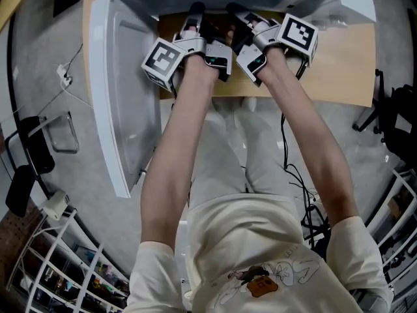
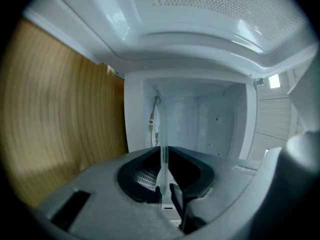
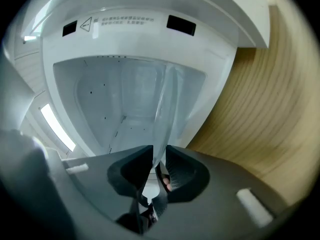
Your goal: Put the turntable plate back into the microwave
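My left tool [image 2: 164, 154] and right tool [image 3: 159, 156] each clench the rim of the turntable plate [image 3: 167, 101], seen edge-on at frame centre before the open microwave [image 3: 130, 39]. It's clear glass, so probably heavy, stiff, slippery and breakable. Opposite rim edges suit best.

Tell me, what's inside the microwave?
Bare white walls show inside the microwave. The glass turntable plate, pinched by the left gripper and right gripper, stands edge-on at its opening. The grippers hide the front floor.
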A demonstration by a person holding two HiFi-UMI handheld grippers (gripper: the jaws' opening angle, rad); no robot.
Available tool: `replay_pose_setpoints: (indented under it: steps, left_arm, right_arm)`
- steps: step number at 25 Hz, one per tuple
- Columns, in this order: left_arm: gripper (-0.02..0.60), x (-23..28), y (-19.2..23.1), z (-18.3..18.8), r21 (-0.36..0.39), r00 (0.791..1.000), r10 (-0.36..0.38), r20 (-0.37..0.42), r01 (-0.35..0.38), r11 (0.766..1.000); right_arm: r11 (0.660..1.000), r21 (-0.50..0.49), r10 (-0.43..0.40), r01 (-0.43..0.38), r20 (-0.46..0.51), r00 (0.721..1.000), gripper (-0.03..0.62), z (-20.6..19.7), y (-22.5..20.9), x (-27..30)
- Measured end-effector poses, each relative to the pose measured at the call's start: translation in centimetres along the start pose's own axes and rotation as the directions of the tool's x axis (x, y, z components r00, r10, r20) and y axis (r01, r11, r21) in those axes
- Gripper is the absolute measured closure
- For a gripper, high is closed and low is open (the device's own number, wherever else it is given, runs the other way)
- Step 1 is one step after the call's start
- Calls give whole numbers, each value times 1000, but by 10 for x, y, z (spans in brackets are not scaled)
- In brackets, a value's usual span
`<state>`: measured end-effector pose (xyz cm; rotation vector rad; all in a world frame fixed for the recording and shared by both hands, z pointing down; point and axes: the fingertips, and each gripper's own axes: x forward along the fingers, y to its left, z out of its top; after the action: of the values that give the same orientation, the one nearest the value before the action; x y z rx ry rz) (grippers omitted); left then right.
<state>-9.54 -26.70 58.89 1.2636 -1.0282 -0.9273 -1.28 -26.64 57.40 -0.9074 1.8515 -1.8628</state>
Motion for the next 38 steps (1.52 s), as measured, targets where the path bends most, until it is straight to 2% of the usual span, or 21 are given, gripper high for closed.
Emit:
replay_pose_setpoints:
  steps: [3,7,10,19,27,30,33,35,38]
  left_arm:
    - [543,6,0,0,-11,1000,-12,1,12,1000]
    - [542,11,-5,-6,-9,998,-51,-30,51,999]
    - [535,18,-6,-13,14,997,-56,-57,57,998]
    - [543,12,-13,-23,-6,996,-47,-75,47,999]
    - [554,17,-3,-15,-57,998,1,-61,-5,998]
    - [557,21,-4,-16,-61,998,7,-70,-11,998]
    - [557,23,-6,-20,-59,996,16,-90,-21,998]
    - [557,26,-7,-19,-55,996,27,-84,-31,998]
    - [555,28,-9,-15,-40,997,47,-65,-49,998]
  right_arm:
    - [1000,4,-22,22,-12,1000,530,-6,-2,7]
    - [997,71,13,-13,4,1000,547,2,-2,10]
    - [998,59,4,-3,-6,1000,548,11,-5,17]
    - [999,25,-37,38,-49,998,548,12,-3,13]
    - [993,76,-90,95,-62,994,548,12,-9,20]
    - [993,80,-81,83,-34,996,527,16,-2,19]
    - [989,79,-125,126,-10,992,514,18,-4,14]
    - [986,69,-154,155,-22,988,522,17,-4,14]
    - [987,64,-145,148,-49,988,505,13,0,16]
